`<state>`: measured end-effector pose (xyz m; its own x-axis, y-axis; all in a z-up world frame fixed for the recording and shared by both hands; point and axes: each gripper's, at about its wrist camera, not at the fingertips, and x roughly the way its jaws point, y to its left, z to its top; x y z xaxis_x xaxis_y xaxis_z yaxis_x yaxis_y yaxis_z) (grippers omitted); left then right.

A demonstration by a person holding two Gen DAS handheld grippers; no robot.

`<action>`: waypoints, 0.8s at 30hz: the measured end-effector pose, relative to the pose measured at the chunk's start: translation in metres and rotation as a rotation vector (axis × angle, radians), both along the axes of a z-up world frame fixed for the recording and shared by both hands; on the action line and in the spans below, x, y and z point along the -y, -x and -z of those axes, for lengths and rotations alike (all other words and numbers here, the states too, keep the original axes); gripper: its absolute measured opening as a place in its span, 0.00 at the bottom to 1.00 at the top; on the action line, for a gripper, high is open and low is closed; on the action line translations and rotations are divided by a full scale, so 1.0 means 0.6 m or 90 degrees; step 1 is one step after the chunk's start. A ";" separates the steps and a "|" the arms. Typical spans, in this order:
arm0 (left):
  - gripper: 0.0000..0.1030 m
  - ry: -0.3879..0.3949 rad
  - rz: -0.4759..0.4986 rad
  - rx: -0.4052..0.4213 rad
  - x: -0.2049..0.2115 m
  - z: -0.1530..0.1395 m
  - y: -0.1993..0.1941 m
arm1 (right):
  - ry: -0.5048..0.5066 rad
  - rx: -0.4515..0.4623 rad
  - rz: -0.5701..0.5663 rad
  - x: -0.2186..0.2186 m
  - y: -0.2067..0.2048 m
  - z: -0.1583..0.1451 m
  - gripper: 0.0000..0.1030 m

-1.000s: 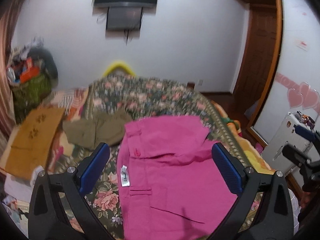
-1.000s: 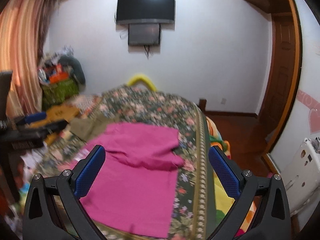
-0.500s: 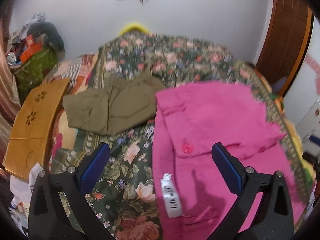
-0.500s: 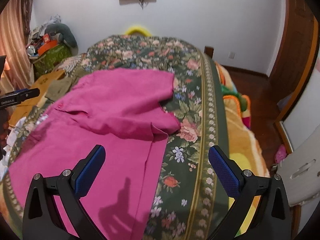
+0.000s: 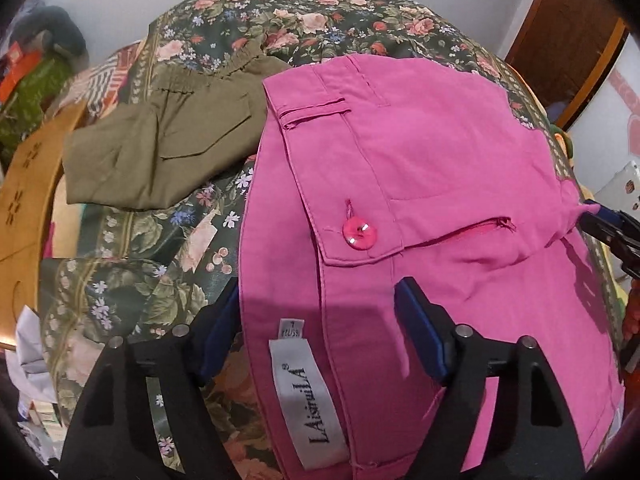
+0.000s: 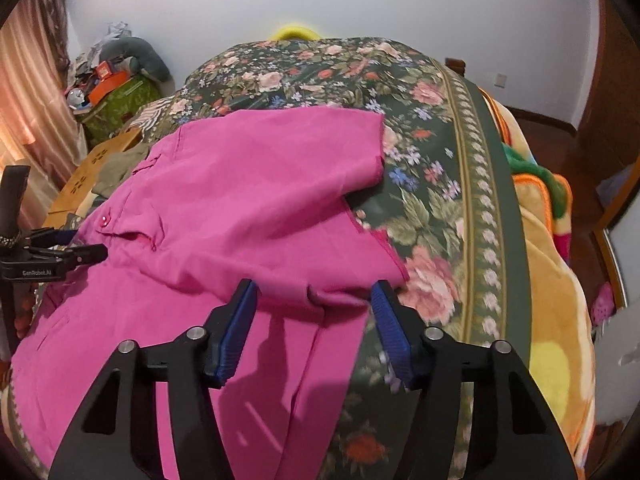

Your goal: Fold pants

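The pink pants (image 5: 420, 152) lie on the bed (image 6: 440, 184). The left gripper (image 5: 316, 332) straddles their waistband, the right gripper (image 6: 314, 308) their folded hem; both jaws closing, not yet pinching.

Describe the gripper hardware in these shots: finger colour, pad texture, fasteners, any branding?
Both match: the left gripper and right gripper each have two matte black fingers with triangular cut-outs and round silver pivot bolts. The pads are blue with fine ribbing. In the right wrist view, the left gripper's black body carries white "GenRobot.AI" lettering. No cables, hands or sleeves visible.
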<state>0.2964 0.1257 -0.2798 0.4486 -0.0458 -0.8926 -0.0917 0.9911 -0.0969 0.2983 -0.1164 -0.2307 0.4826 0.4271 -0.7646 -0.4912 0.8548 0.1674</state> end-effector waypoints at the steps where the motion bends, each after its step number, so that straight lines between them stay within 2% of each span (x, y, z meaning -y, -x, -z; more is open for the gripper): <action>1: 0.76 0.005 -0.001 -0.002 -0.002 0.000 -0.003 | 0.000 0.001 -0.006 -0.002 -0.004 0.002 0.33; 3: 0.76 0.007 -0.001 -0.005 -0.004 -0.003 -0.003 | -0.003 -0.014 -0.012 -0.004 -0.014 0.006 0.33; 5: 0.76 -0.014 -0.009 0.001 -0.006 -0.016 -0.001 | -0.016 -0.028 -0.007 0.006 -0.016 0.004 0.33; 8: 0.76 -0.019 -0.017 0.031 -0.016 -0.045 0.002 | -0.039 -0.026 0.022 0.036 -0.018 -0.013 0.33; 12: 0.76 -0.012 -0.039 0.050 -0.031 -0.068 -0.020 | -0.030 -0.043 0.076 0.062 -0.049 -0.015 0.34; 14: 0.76 0.000 -0.045 0.038 -0.034 -0.062 -0.040 | -0.033 -0.079 0.096 0.071 -0.070 0.004 0.34; 18: 0.76 0.054 -0.052 -0.041 -0.032 -0.013 -0.089 | -0.055 -0.165 0.089 0.058 -0.090 0.054 0.34; 20: 0.76 0.077 -0.056 -0.045 -0.027 0.003 -0.099 | -0.049 -0.141 0.088 0.046 -0.081 0.054 0.36; 21: 0.74 0.083 -0.058 -0.043 -0.026 0.007 -0.103 | -0.041 -0.136 0.080 0.039 -0.078 0.053 0.35; 24: 0.71 0.063 -0.059 -0.025 -0.018 0.008 -0.107 | -0.024 -0.114 0.055 0.023 -0.067 0.050 0.18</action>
<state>0.3609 0.1368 -0.2845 0.4196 -0.0950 -0.9027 -0.1874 0.9640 -0.1886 0.3384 -0.1302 -0.2608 0.3770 0.4191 -0.8260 -0.3754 0.8844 0.2773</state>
